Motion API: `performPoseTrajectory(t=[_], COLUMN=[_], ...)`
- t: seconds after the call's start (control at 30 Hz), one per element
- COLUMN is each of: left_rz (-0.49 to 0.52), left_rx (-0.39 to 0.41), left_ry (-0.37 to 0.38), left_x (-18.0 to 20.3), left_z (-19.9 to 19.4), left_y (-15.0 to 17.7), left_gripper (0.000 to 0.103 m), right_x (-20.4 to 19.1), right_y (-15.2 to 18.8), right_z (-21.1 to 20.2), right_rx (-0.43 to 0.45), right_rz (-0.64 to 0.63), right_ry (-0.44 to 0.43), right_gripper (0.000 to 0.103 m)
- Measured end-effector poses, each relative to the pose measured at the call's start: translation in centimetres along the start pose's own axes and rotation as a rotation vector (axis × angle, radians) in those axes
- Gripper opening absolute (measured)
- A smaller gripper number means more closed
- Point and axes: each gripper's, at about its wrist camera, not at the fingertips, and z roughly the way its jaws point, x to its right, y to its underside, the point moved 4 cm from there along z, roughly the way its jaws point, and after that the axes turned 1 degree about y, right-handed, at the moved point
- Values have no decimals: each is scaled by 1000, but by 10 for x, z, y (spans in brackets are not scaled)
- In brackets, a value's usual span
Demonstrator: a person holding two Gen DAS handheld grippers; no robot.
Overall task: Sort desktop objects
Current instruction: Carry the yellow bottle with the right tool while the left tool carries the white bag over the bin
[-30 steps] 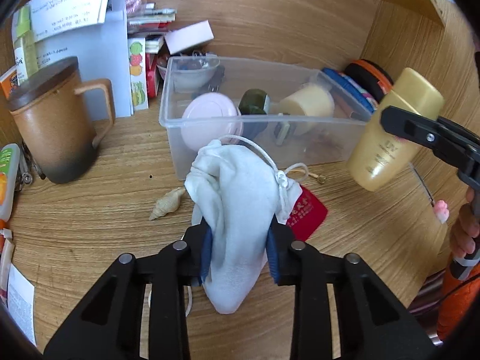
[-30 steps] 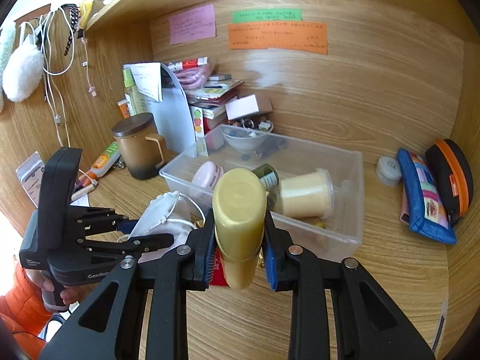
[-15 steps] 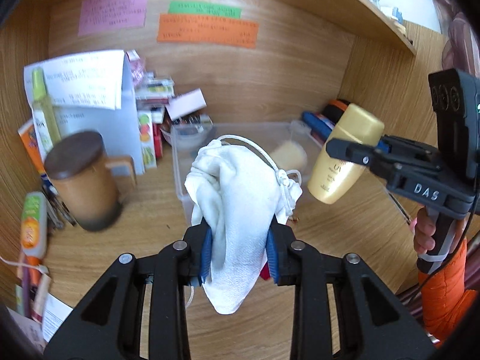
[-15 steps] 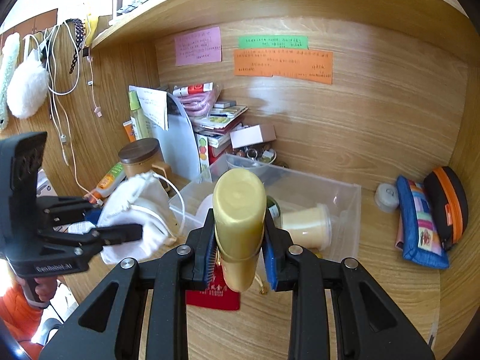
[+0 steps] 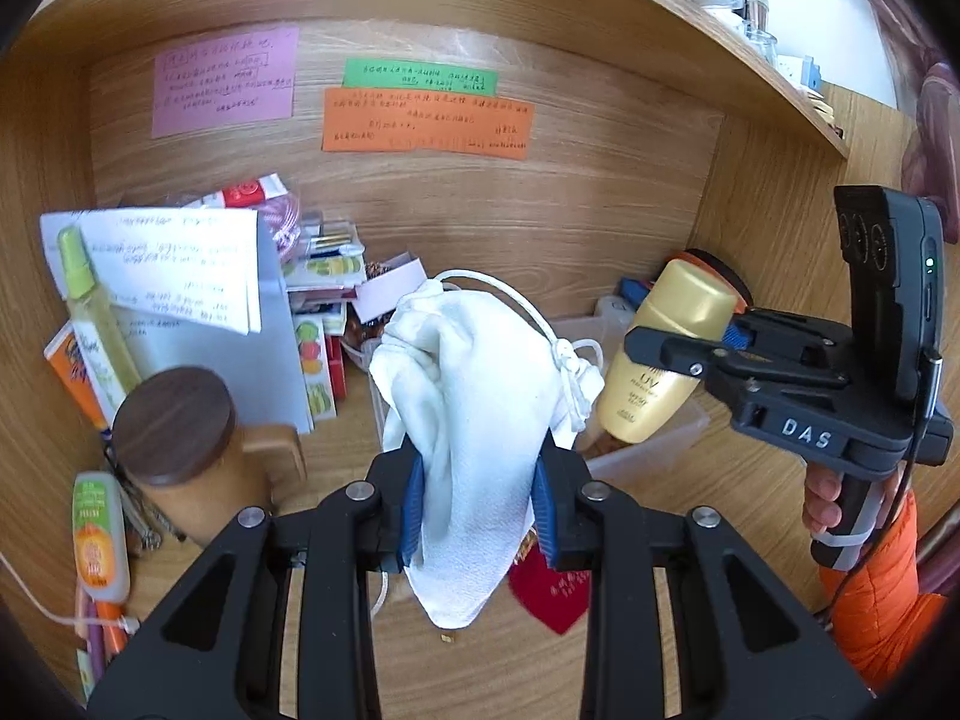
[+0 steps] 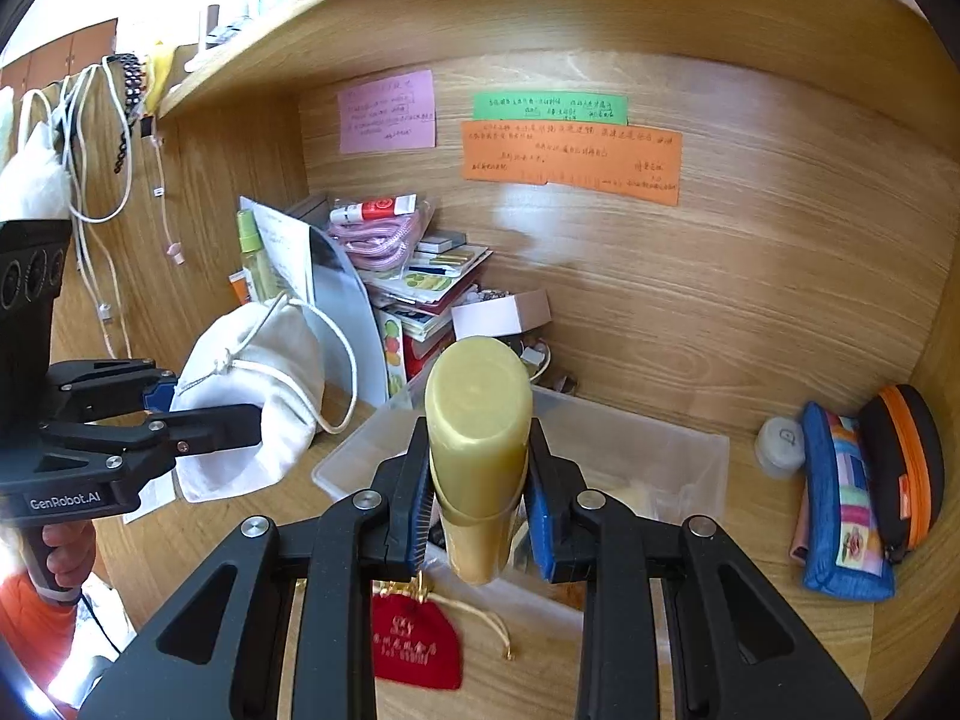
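My left gripper is shut on a white drawstring pouch and holds it up in the air above the desk; the pouch also shows in the right wrist view. My right gripper is shut on a gold-yellow UV lotion bottle, held high over the near edge of a clear plastic bin. The bottle also shows in the left wrist view, to the right of the pouch. The bin is mostly hidden behind the pouch in the left wrist view.
A red pouch lies on the desk in front of the bin. A brown lidded mug stands left, by a paper stack and tubes. A blue pencil case and black-orange case stand right.
Both grippers have risen well above the desk with their loads. The bin and desk items have dropped lower in both views. Neither grip has changed.
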Motion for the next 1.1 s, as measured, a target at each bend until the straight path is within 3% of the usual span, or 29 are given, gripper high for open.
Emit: performPoseTrajectory(t=[0.53,0.93,1.1], left_rz=[26,12,23], left_rx=[-82,-188,-209], left_ry=[10,9,-33], left_x=[-15,-25,-29], left_z=[74,137,152], left_y=[-27,-20,-12], left_gripper=[30,30,30], right_x=[21,39,48], right_y=[-18,-14,-8], right_z=[62,103,114], right_rx=[-60,-119,-139], right_rz=[-6,9,19], right_ry=[38,130,140], right_gripper=[24,24,24])
